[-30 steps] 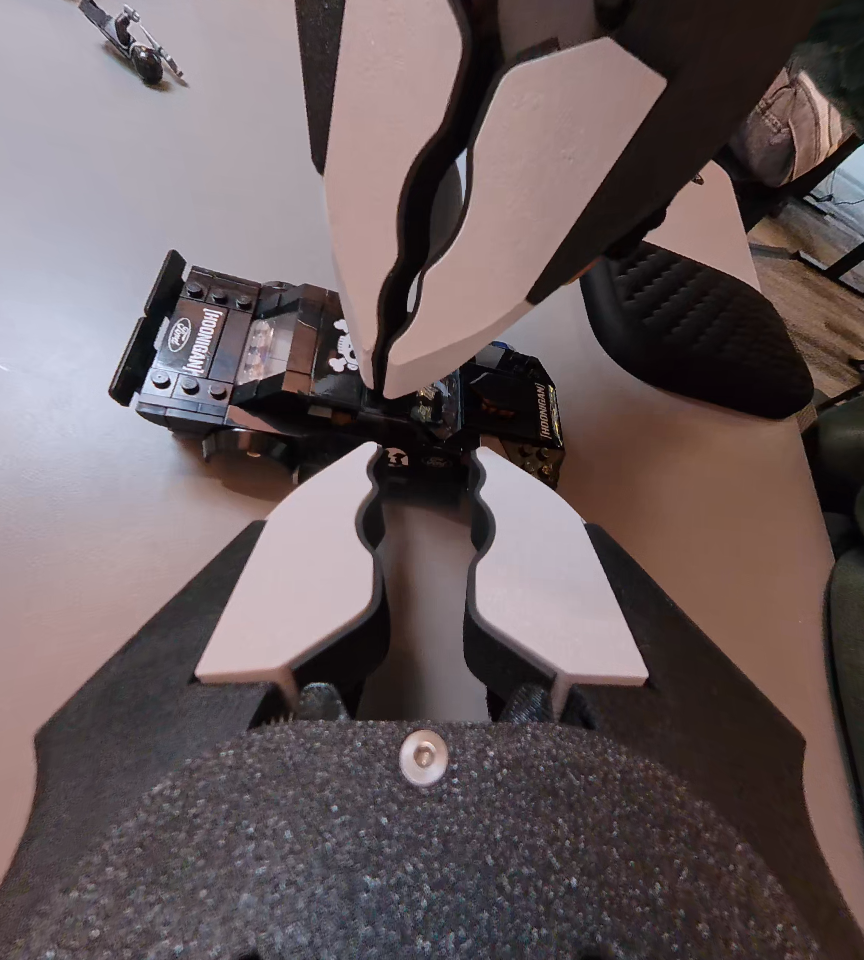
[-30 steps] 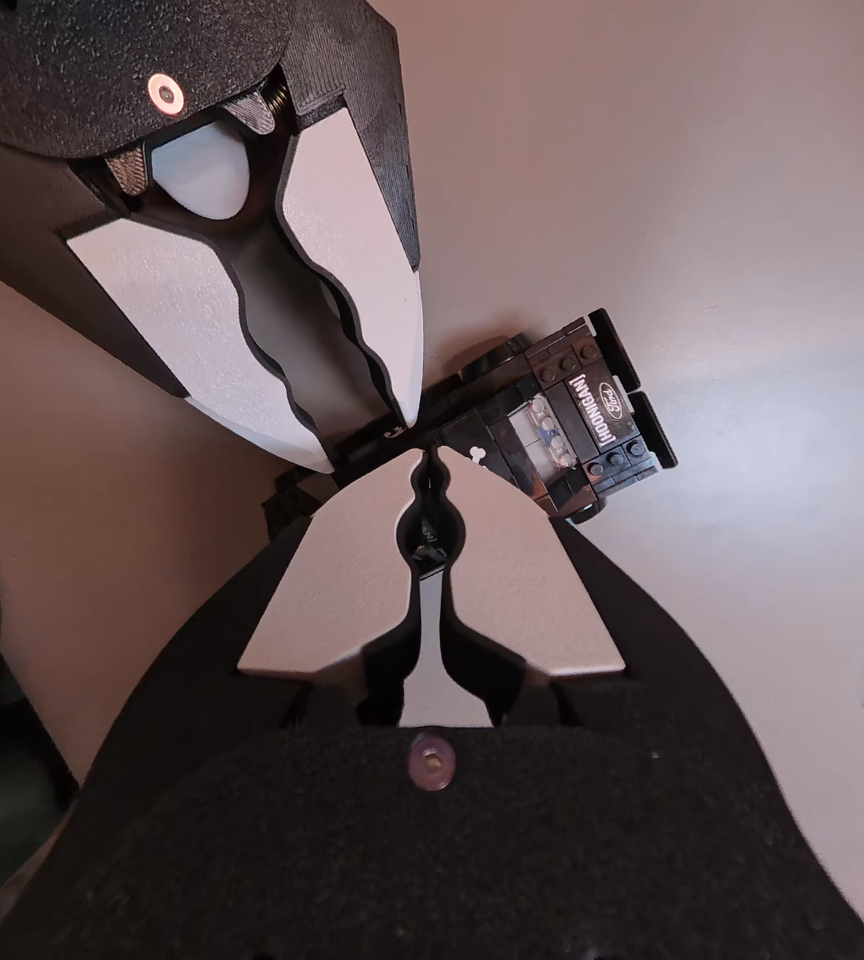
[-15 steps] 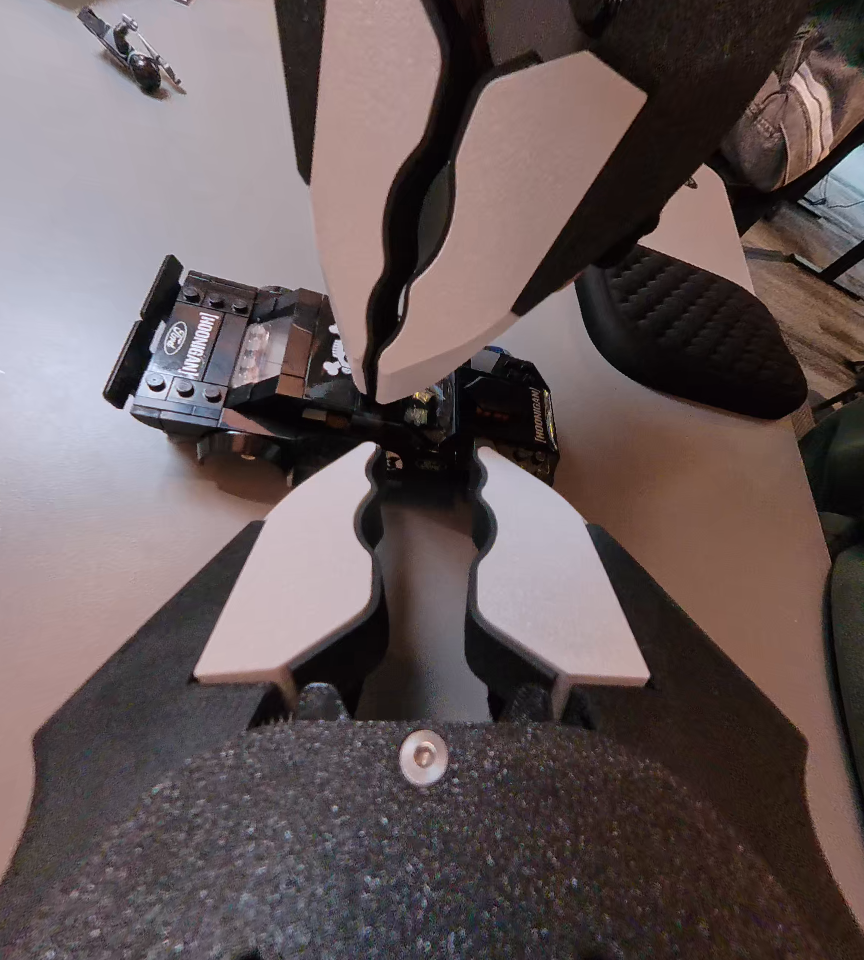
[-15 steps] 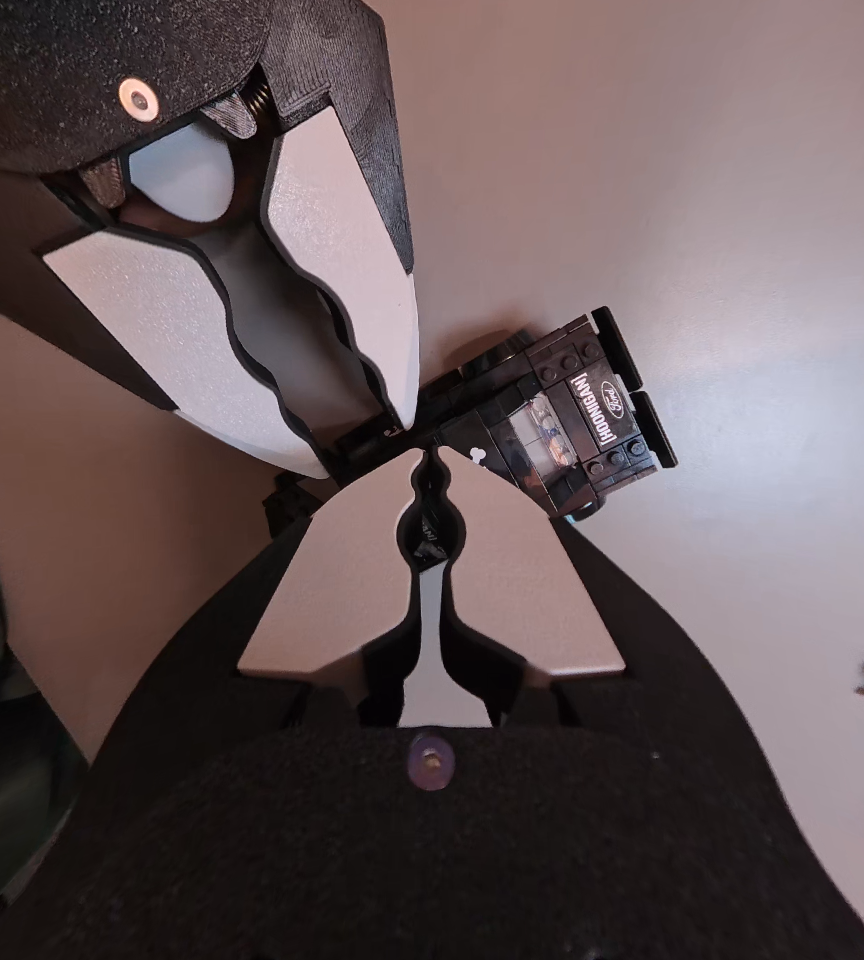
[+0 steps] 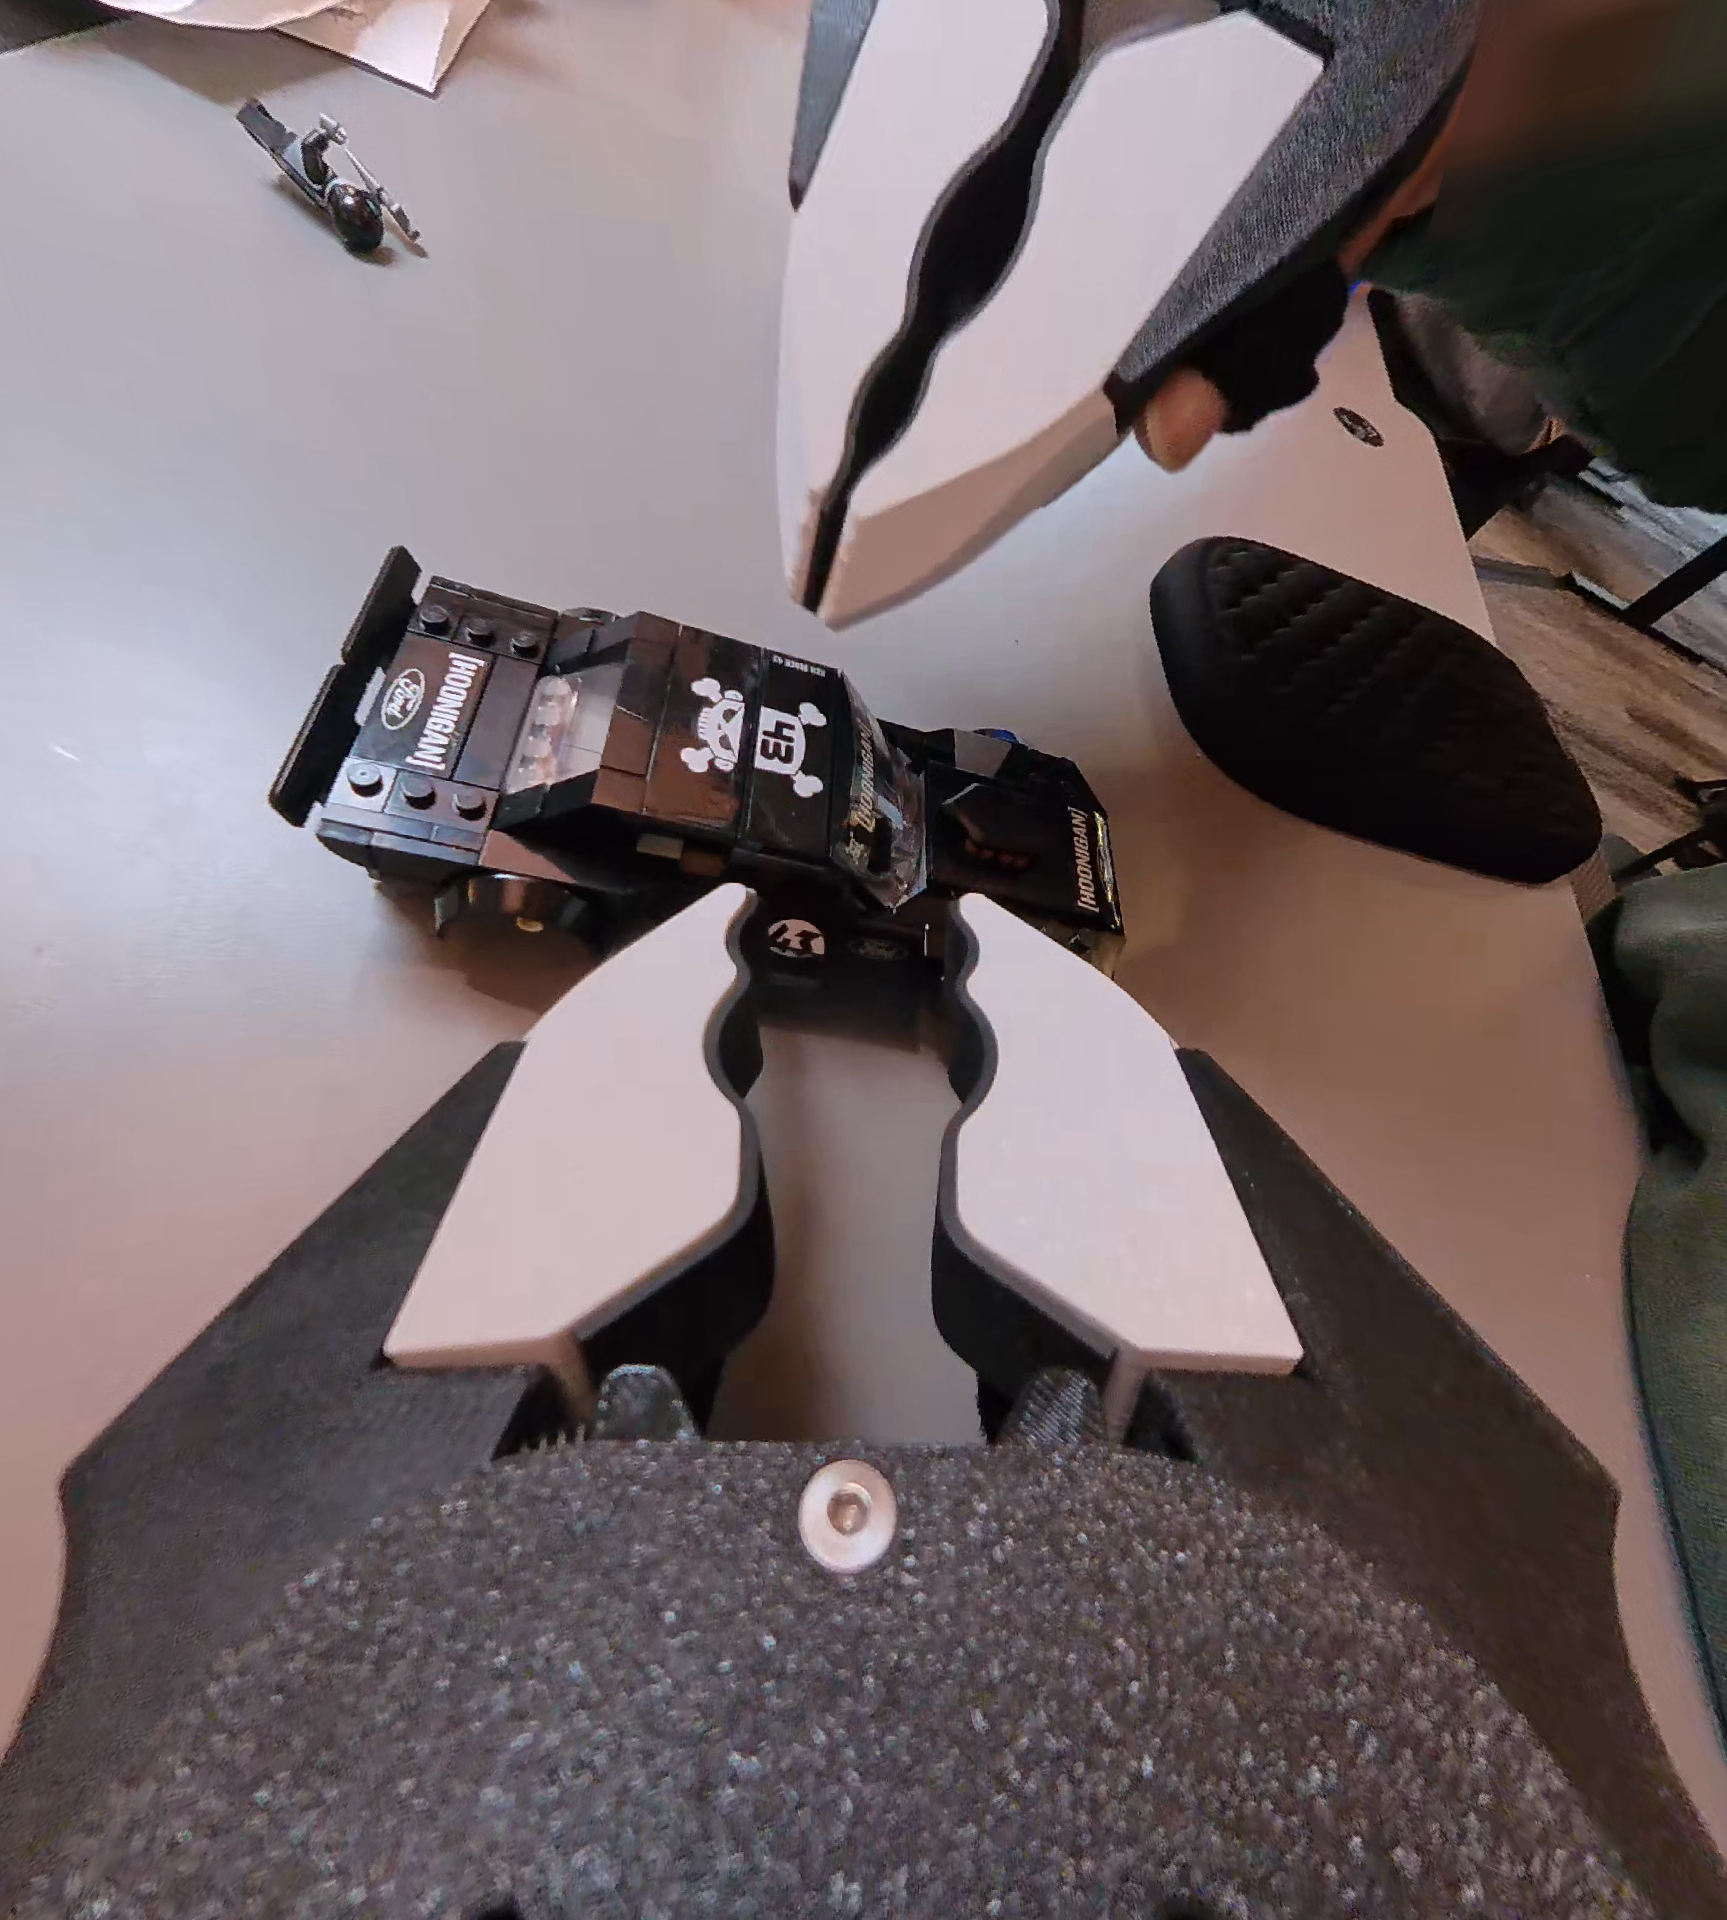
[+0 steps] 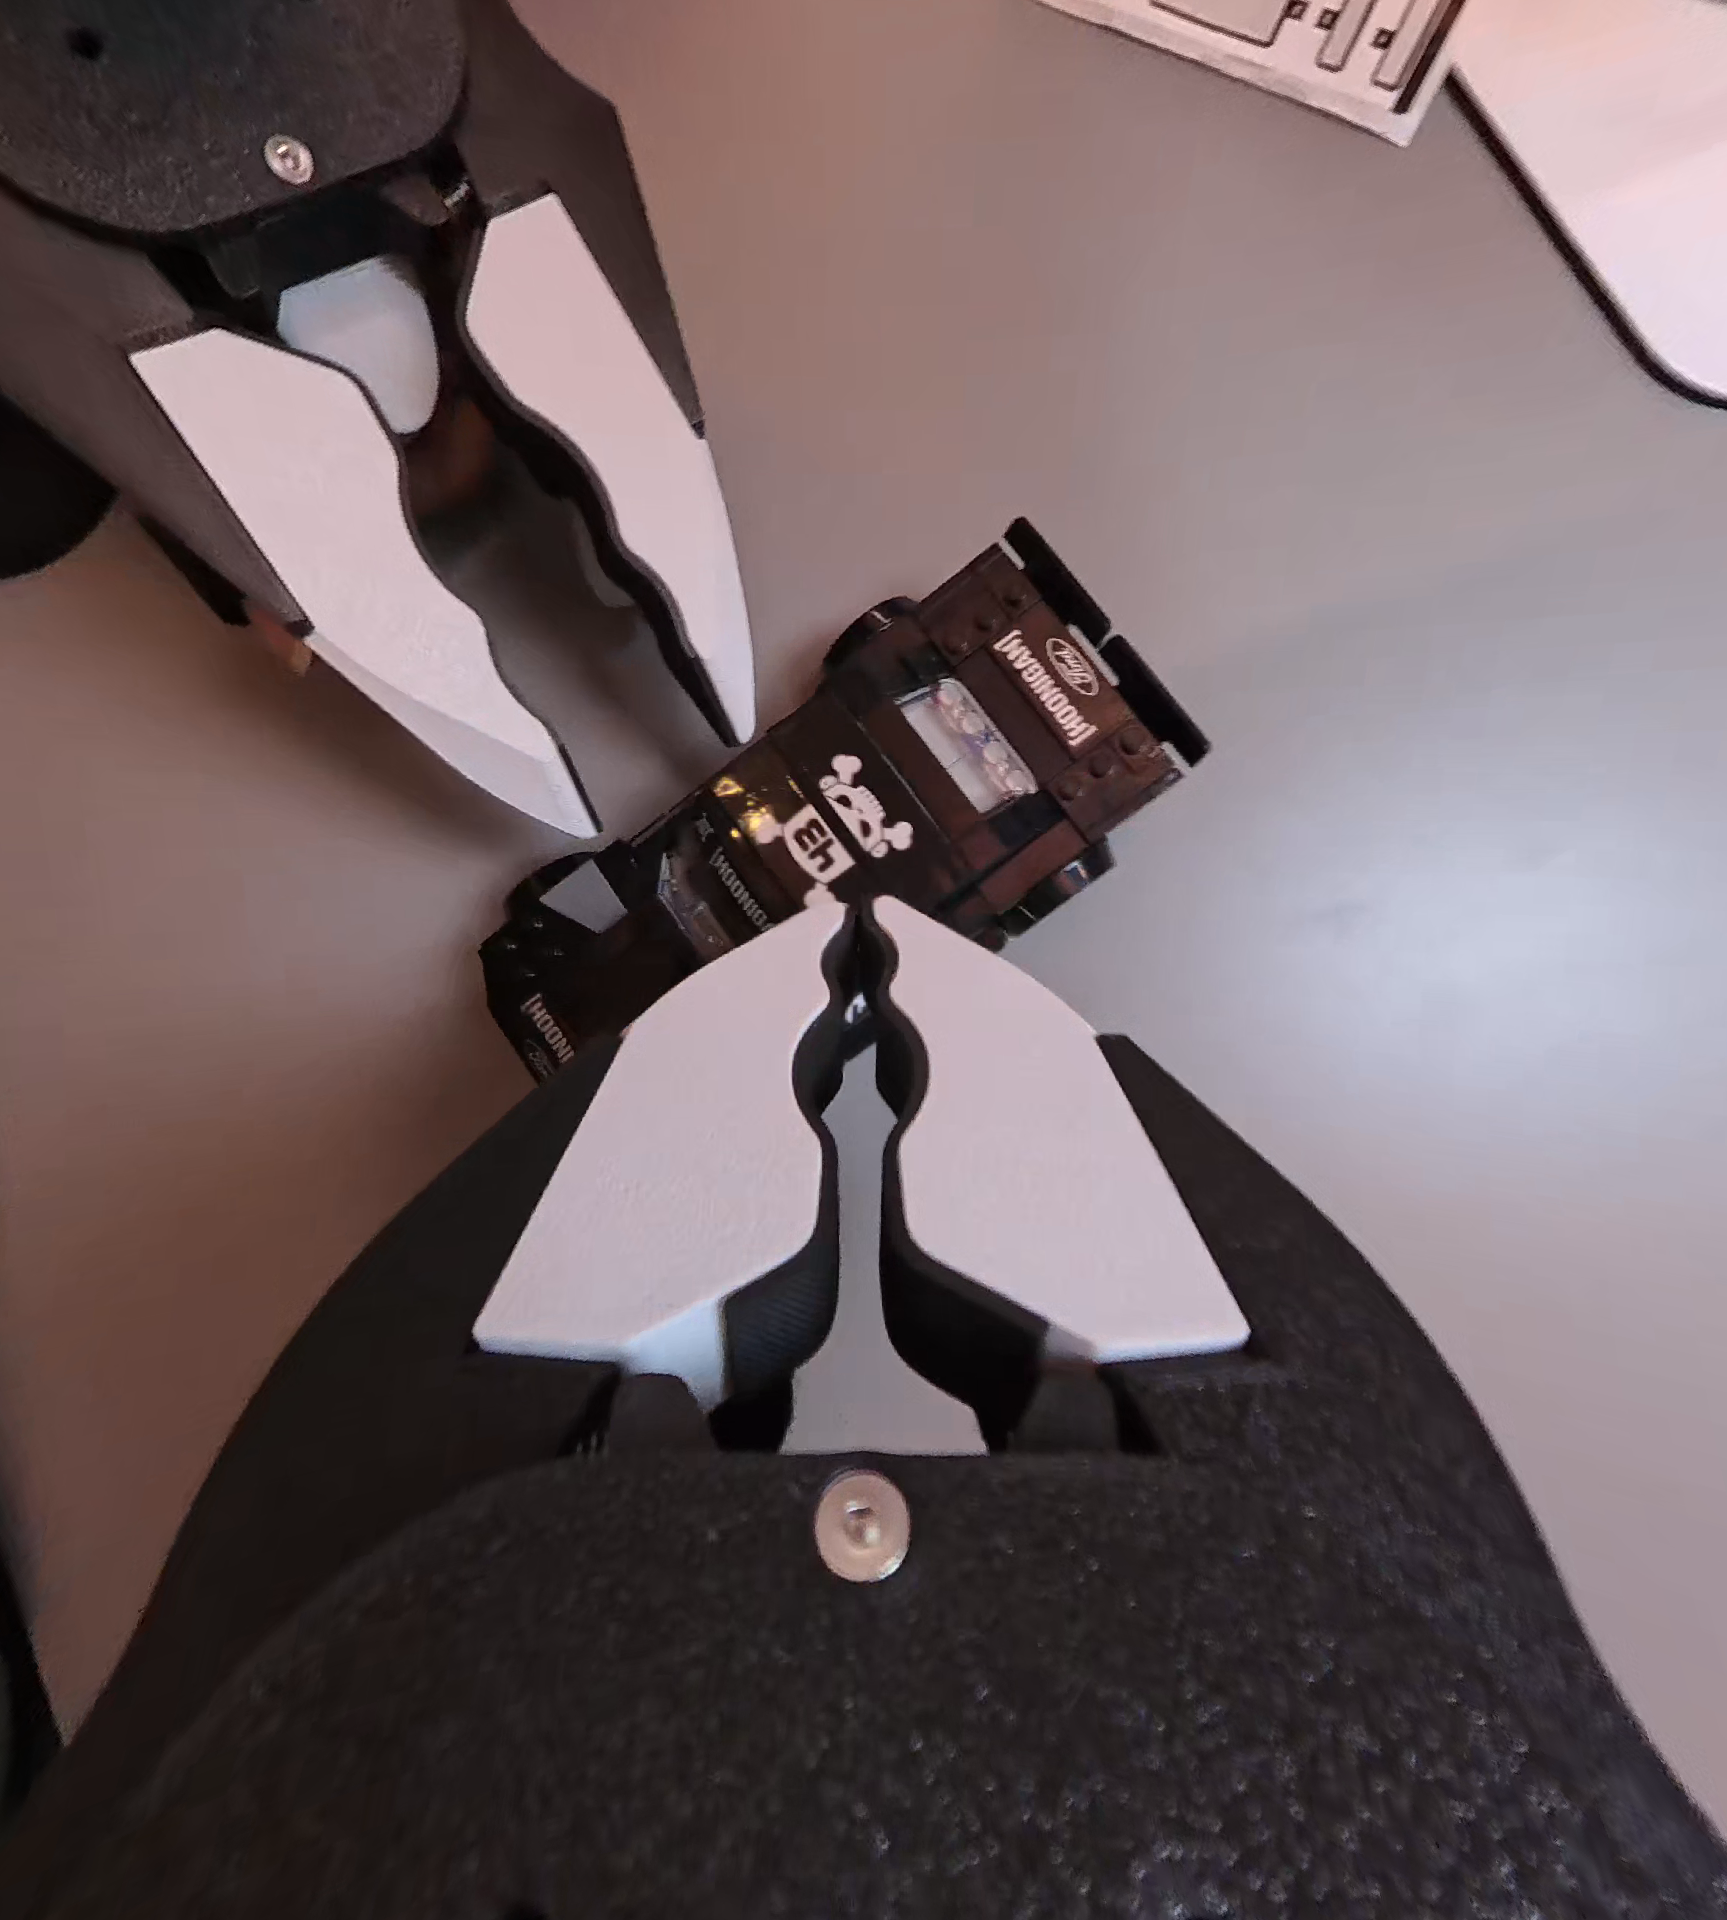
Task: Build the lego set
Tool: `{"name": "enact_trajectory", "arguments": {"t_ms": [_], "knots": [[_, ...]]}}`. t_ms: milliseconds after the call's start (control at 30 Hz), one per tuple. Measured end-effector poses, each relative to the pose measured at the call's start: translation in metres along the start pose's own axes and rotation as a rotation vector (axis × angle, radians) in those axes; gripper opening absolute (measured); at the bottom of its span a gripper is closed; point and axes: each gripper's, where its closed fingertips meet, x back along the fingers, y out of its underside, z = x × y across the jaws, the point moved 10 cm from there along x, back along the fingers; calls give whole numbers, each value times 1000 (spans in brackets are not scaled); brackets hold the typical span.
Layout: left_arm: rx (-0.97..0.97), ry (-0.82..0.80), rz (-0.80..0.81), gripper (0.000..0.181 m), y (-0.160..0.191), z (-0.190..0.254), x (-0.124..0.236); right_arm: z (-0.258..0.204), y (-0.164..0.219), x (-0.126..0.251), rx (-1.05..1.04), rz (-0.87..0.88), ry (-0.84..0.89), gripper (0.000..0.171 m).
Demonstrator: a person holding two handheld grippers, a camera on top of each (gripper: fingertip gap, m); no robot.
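The left gripper (image 5: 848, 914) stands wide open at frame centre, its jaws to either side of the black lego car's (image 5: 693, 769) flank, not visibly pinching it. The right gripper (image 5: 817, 592), closed on nothing, hovers above the roof (upper middle). The car rests on the grey table (image 5: 163, 468). Judged best: close the left jaws on the body before pressing down.

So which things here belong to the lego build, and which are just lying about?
Job:
black lego car
small loose black-and-grey piece
left gripper, open
right gripper, shut

Lying about:
papers
printed sheet
black chair armrest
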Motion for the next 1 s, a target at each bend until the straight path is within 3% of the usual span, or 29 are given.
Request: {"name": "enact_trajectory", "arguments": {"t_ms": [533,800,833,867,1000], "knots": [[-4,-4,-7,33,0,0,-1,-2,-6,-14,46,-125,30,0],[6,-25,26,33,-1,0,3,-8,29,10,-33,175,-5,0],[9,-22,30,33,-2,1,4,-10,37,12,-42,184,-18,6],[12,-20,35,33,-3,2,5,-14,45,12,-52,179,-40,36],[22,-36,48,36,-4,11,10,-33,71,8,-40,144,-85,56]]}}
